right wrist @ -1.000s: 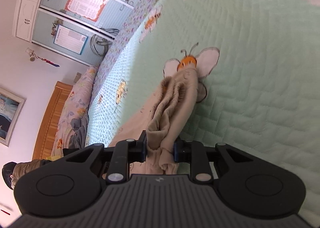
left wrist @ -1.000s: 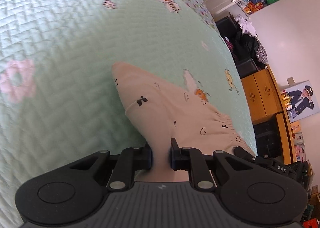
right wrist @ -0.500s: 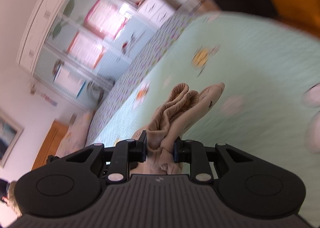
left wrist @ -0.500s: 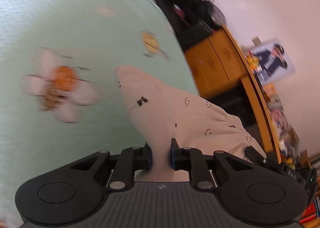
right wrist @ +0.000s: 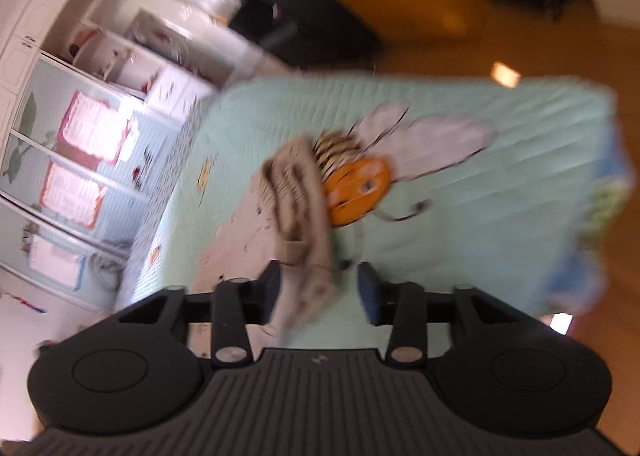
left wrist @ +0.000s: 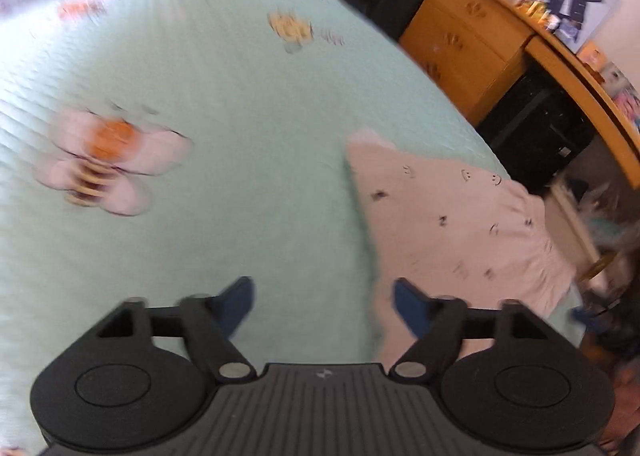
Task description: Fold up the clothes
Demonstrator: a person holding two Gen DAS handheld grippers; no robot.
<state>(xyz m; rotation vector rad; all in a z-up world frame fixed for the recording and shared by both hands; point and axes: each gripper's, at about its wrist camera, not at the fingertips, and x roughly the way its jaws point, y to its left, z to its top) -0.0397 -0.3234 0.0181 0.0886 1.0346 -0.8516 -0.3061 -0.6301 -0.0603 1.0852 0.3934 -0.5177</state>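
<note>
Beige child's trousers [left wrist: 452,224] with small smiley prints lie on the mint quilted bedspread [left wrist: 200,216]. In the left wrist view my left gripper [left wrist: 324,306] is opening wide, its blue pads apart; the cloth's edge lies beside the right pad, gripped by neither. In the right wrist view my right gripper [right wrist: 318,290] is opening too. The gathered waistband end of the trousers [right wrist: 298,212] lies bunched between the fingers, resting against the left pad, clear of the right one. Both views are blurred.
The bedspread carries bee prints [left wrist: 106,160] [right wrist: 360,184]. A wooden dresser [left wrist: 468,40] and dark boxes [left wrist: 540,132] stand past the bed's right edge. White cupboards with glass doors [right wrist: 92,128] line the wall behind the bed, whose corner [right wrist: 600,160] is near.
Both grippers were shut on the trousers and carried them sideways across the bed. Now both have opened and the cloth has dropped onto the quilt near the bed's edge.
</note>
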